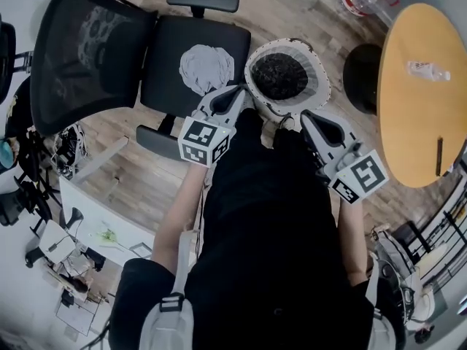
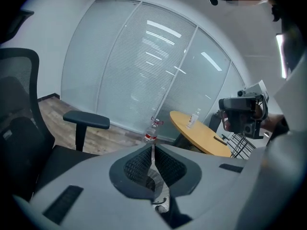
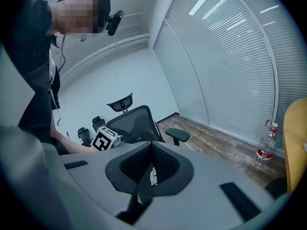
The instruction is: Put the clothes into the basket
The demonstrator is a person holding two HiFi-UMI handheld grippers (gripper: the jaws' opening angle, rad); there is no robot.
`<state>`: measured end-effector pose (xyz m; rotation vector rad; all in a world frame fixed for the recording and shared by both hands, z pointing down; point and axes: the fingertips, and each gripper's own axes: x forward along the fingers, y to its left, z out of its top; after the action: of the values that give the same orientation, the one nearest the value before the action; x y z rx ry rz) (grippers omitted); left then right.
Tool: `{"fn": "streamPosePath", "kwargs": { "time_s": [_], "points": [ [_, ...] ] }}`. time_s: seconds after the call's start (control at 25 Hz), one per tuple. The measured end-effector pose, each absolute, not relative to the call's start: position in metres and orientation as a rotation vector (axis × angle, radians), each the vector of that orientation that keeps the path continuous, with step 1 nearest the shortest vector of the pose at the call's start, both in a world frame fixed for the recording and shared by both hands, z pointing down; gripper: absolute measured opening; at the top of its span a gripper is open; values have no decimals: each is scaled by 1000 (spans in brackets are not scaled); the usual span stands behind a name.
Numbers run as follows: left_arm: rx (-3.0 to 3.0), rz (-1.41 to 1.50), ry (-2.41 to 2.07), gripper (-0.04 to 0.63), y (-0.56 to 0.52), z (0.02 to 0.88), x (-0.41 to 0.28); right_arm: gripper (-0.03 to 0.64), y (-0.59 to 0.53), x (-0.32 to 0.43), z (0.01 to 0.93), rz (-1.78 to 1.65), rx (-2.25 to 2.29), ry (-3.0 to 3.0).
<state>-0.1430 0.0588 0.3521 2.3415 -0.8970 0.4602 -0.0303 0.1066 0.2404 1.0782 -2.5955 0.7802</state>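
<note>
- Left tool is fully closed. Its pads meet along a thin seam, and we judge that a fold of the black garment is pinched low between them.
- Right tool is closed too, with a dark strip of the same garment and a pale scrap, perhaps a label, showing at the seam.
- The garment spans both tools and hangs down in front of us. Its top edge is just beside the basket, not yet over it.
- The basket stands on the floor by the chair, with dark cloth already inside.
- A grey cloth lies on the chair seat, untouched.
- Risk: both pinches look shallow, so a tug on the hanging length could pull the cloth out of one tool.
- Risk: the garment is long and the basket mouth is narrow. If we let go too low or off-centre, part of it would drape over the rim or spill to the floor.
- Risk: a trailing end caught on the rim, or a tool knocking it, could tip the light-looking basket.
- Risk: if one tool opens before the other, the cloth would swing to one side.
</note>
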Motion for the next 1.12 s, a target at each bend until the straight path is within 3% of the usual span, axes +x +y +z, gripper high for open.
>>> {"fn": "streamPosePath", "kwargs": {
  "time_s": [0.68,1.12],
  "points": [
    [2116,567,-1022,15,25,452,-203,17,89,-54,264,862,966,-2509],
    [2009,631,-1047,97,24,513,-226,17,89,-66,286,949,909,-2454]
  ]
}}
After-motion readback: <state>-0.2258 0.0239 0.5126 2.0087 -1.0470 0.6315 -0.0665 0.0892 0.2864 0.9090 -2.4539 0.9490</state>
